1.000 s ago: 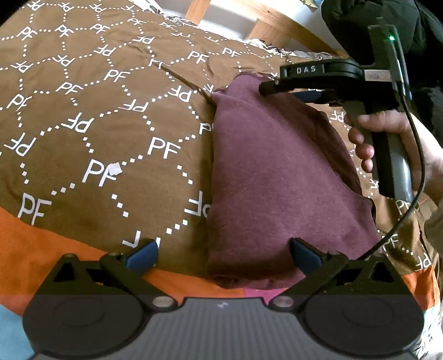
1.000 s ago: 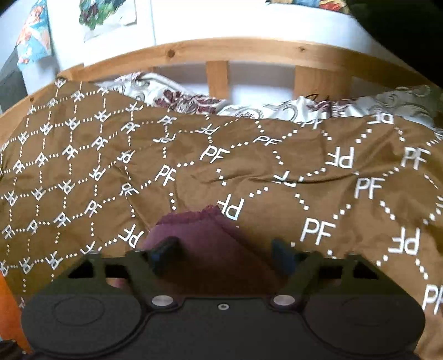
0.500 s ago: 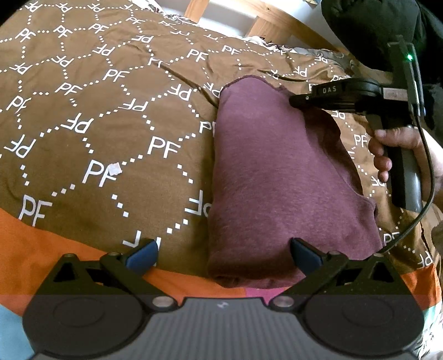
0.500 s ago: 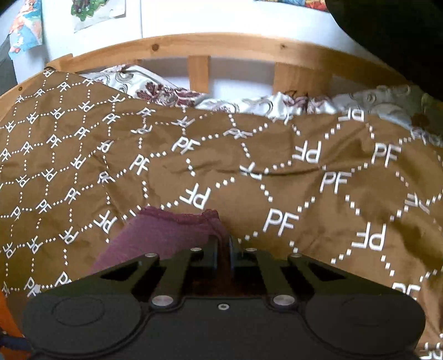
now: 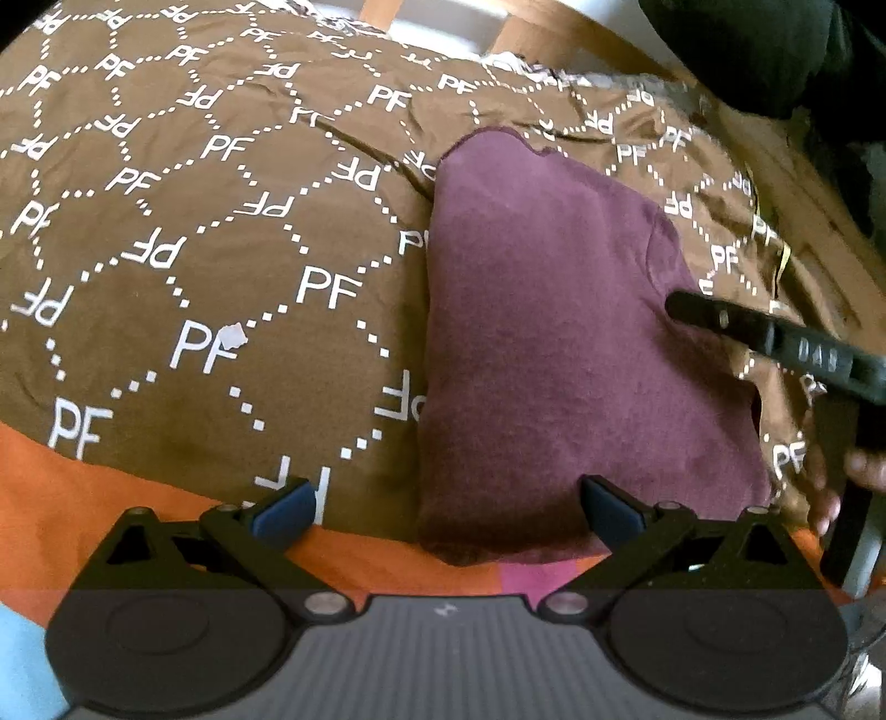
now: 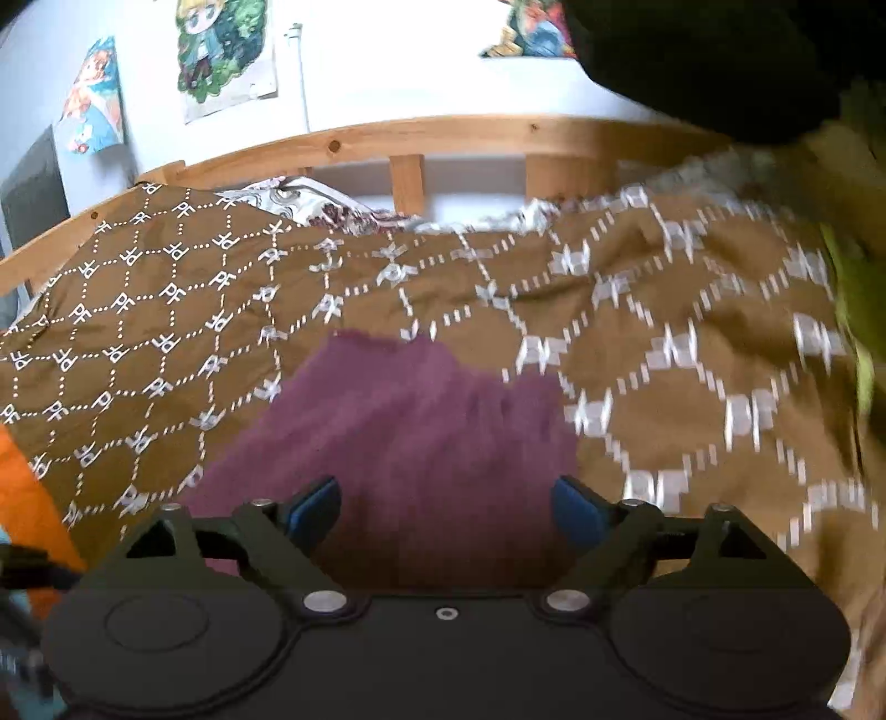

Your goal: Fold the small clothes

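A folded maroon garment lies on a brown bedspread with white PF print. My left gripper is open and empty, its jaws wide at the garment's near edge. My right gripper is open and empty over the garment; the right wrist view is blurred. In the left wrist view the right gripper comes in from the right, its tip at the garment's right edge.
A wooden bed frame runs along the far side, with posters on the white wall behind. An orange patch and a pink patch border the bedspread near me. A dark garment hangs at upper right.
My right gripper shut over the garment's far end, then opened again and pulled back toward the near right side. The left gripper has stayed open and nearly still.
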`<move>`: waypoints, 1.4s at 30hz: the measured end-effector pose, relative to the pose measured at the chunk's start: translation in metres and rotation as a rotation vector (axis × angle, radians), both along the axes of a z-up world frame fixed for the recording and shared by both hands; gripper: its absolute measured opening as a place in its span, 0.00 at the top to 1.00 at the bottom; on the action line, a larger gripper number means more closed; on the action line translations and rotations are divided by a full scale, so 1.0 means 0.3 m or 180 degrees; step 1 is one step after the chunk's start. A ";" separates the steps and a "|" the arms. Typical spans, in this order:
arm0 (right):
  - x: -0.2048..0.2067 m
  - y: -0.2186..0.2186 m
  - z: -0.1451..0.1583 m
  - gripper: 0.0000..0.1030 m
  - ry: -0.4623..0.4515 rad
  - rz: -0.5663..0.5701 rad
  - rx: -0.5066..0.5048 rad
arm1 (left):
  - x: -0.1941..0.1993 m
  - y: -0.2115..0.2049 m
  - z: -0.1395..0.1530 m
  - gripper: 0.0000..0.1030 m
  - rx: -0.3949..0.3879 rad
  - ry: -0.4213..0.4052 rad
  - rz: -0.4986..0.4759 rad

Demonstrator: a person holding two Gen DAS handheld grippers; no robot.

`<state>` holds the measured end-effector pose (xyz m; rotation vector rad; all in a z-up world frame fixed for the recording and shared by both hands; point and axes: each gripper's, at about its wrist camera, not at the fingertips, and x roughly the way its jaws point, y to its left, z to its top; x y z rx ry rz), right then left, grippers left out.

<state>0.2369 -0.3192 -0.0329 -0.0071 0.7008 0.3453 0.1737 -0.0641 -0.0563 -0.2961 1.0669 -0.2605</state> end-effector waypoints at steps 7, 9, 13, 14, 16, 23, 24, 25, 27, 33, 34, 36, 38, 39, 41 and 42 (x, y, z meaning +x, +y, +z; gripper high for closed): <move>-0.104 -0.104 -0.117 0.03 0.0096 -0.0378 0.0317 | 0.020 -0.034 0.034 0.00 0.0257 0.0147 -0.0064; -0.105 -0.093 -0.113 0.02 0.0082 -0.0309 0.0236 | 0.024 -0.038 0.041 0.00 0.0280 0.0147 -0.0054; -0.100 -0.089 -0.091 0.01 -0.0058 -0.0241 0.0223 | 0.011 -0.012 0.062 0.01 0.0133 0.0098 0.0059; -0.096 -0.096 -0.087 0.01 -0.0079 -0.0241 0.0279 | 0.009 -0.006 0.068 0.01 0.0095 0.0067 0.0081; -0.087 -0.120 -0.081 0.01 -0.0125 -0.0280 0.0472 | 0.011 -0.001 0.080 0.01 0.0028 -0.0012 0.0076; 0.004 -0.120 -0.069 0.01 -0.0258 -0.0223 0.0754 | 0.065 -0.017 0.103 0.01 0.0006 -0.0205 -0.0020; 0.015 -0.116 -0.075 0.01 -0.0251 -0.0227 0.0772 | 0.075 -0.023 0.100 0.01 0.0055 -0.0192 -0.0031; 0.025 -0.116 -0.083 0.01 -0.0233 -0.0234 0.0816 | 0.085 -0.030 0.098 0.01 0.0126 -0.0179 -0.0039; 0.037 -0.117 -0.107 0.01 -0.0152 -0.0256 0.0921 | 0.097 -0.040 0.091 0.01 0.0232 -0.0174 -0.0095; 0.033 -0.085 -0.143 0.01 -0.0152 -0.0176 0.0731 | 0.102 -0.042 0.065 0.00 0.0213 -0.0157 -0.0149; 0.033 -0.084 -0.144 0.01 -0.0151 -0.0171 0.0736 | 0.103 -0.038 0.060 0.00 0.0195 -0.0142 -0.0143; 0.037 -0.087 -0.149 0.01 -0.0150 -0.0163 0.0773 | 0.107 -0.035 0.054 0.00 0.0159 -0.0117 -0.0132; 0.044 -0.093 -0.151 0.01 -0.0153 -0.0161 0.0833 | 0.108 -0.032 0.050 0.00 0.0120 -0.0101 -0.0127; 0.051 -0.093 -0.148 0.01 -0.0147 -0.0163 0.0849 | 0.109 -0.030 0.047 0.00 0.0101 -0.0091 -0.0126; 0.069 -0.094 -0.145 0.01 -0.0146 -0.0156 0.0853 | 0.109 -0.028 0.043 0.00 0.0073 -0.0080 -0.0122; 0.074 -0.098 -0.145 0.01 -0.0154 -0.0159 0.0857 | 0.109 -0.027 0.042 0.00 0.0065 -0.0074 -0.0122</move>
